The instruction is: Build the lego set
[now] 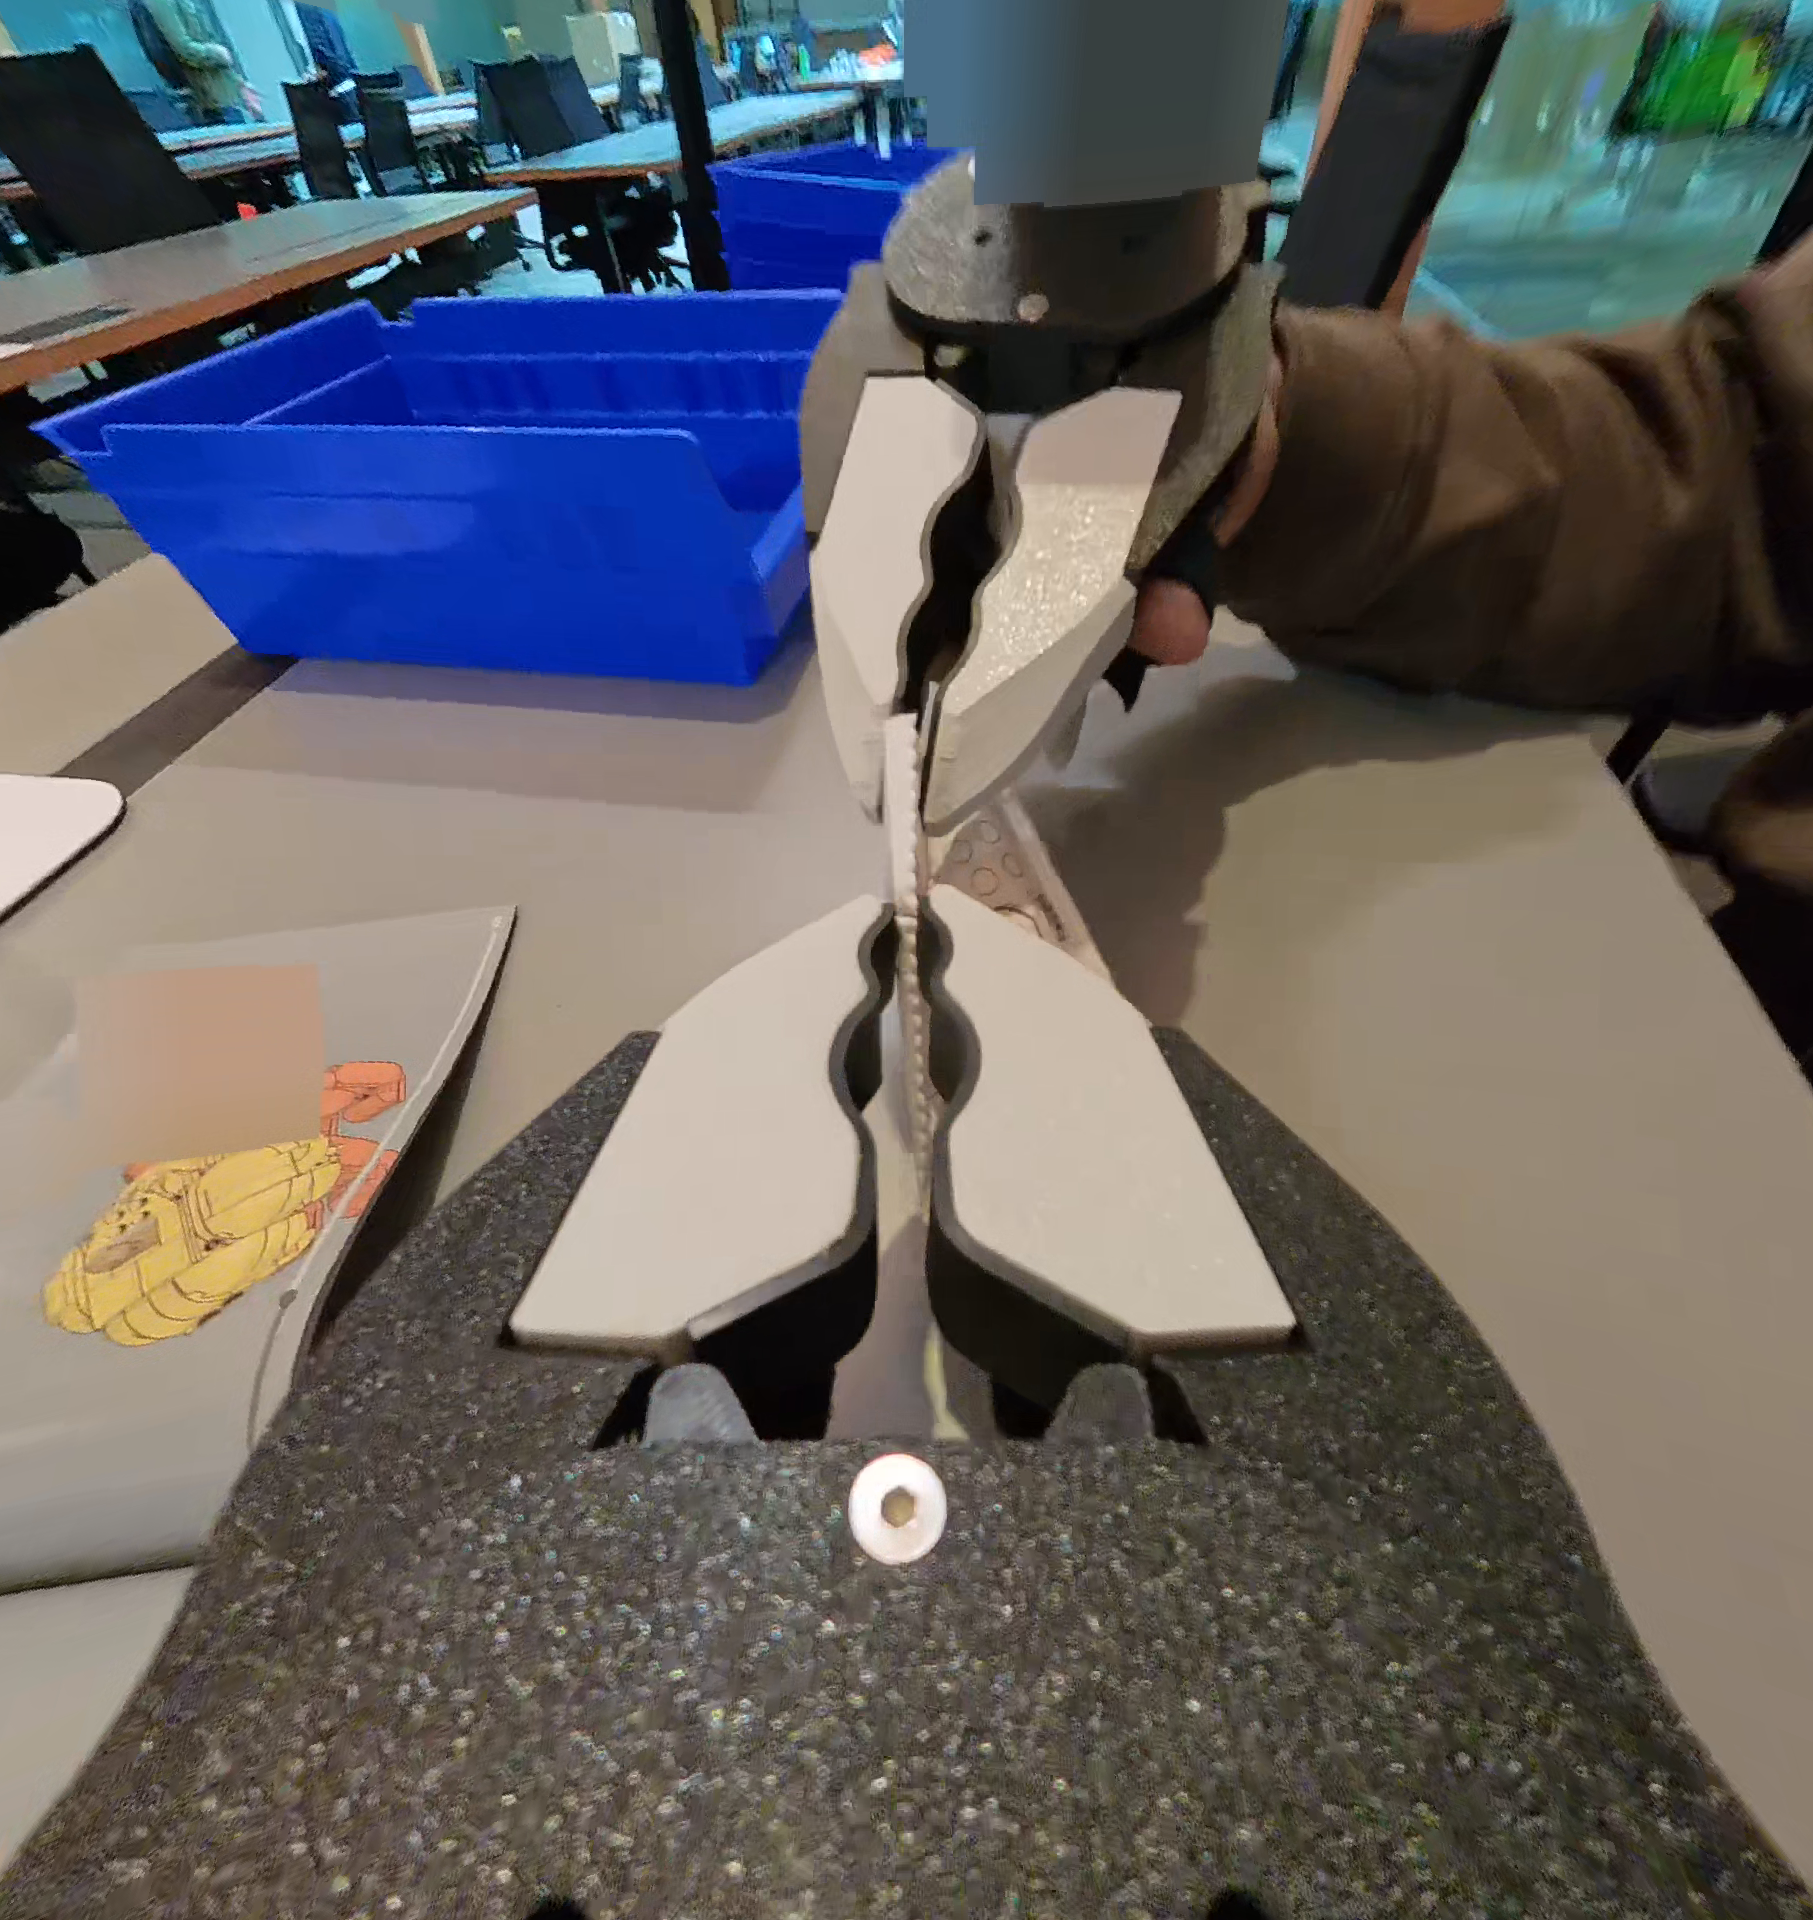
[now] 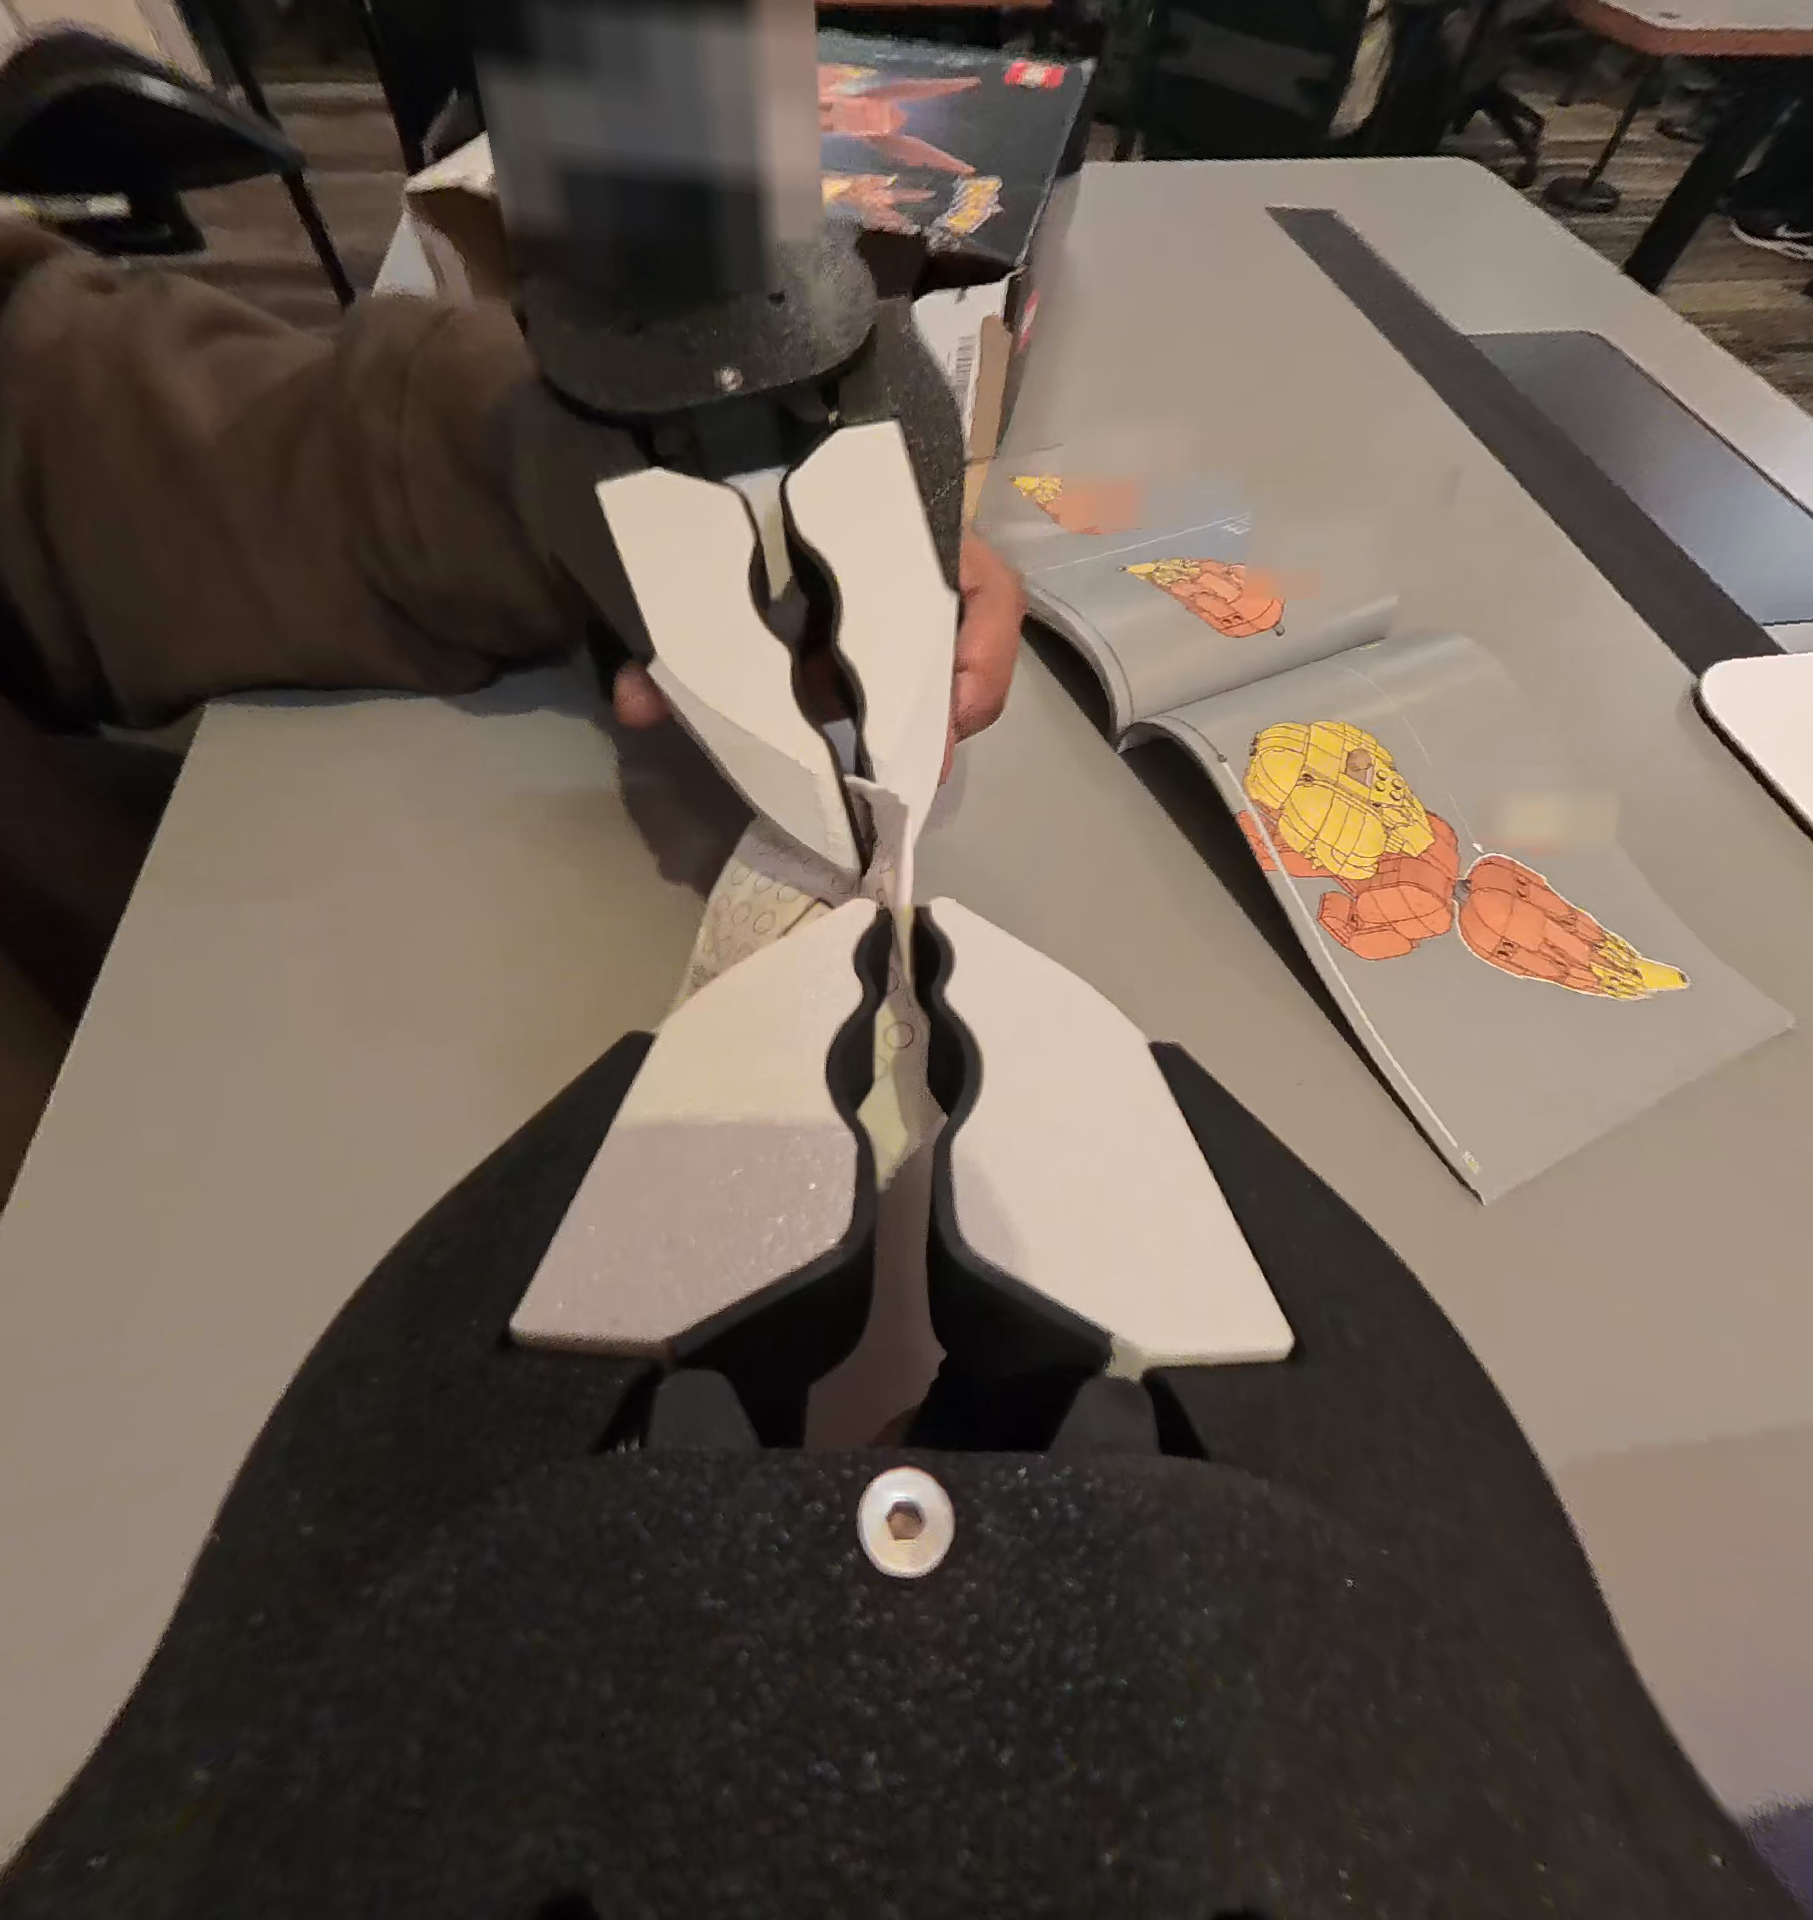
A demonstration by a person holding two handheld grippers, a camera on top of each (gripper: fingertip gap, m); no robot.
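A white paper bag [image 1: 990, 873] printed with circles is held just above the grey table [image 1: 1401, 1039], between both grippers. My left gripper [image 1: 907, 920] is shut on the bag's crimped top edge. My right gripper [image 1: 912, 769] faces it from the far side, tilted down, and is shut on the same edge just beyond. In the right wrist view, my right gripper [image 2: 902, 914] pinches the edge of the bag [image 2: 756, 904] and the left gripper [image 2: 876, 831] clamps it from opposite. The bag's contents are hidden.
An open instruction booklet [image 2: 1453, 883] lies on the table, also in the left wrist view [image 1: 206, 1195]. Blue bins [image 1: 445, 540] stand at the back. A lego box [image 2: 933, 156], a white board [image 2: 1795, 727] and a dark flat pad [image 2: 1629, 436] are nearby. A person's sleeves reach in. My two grippers' fingertips are within a few centimetres of each other.
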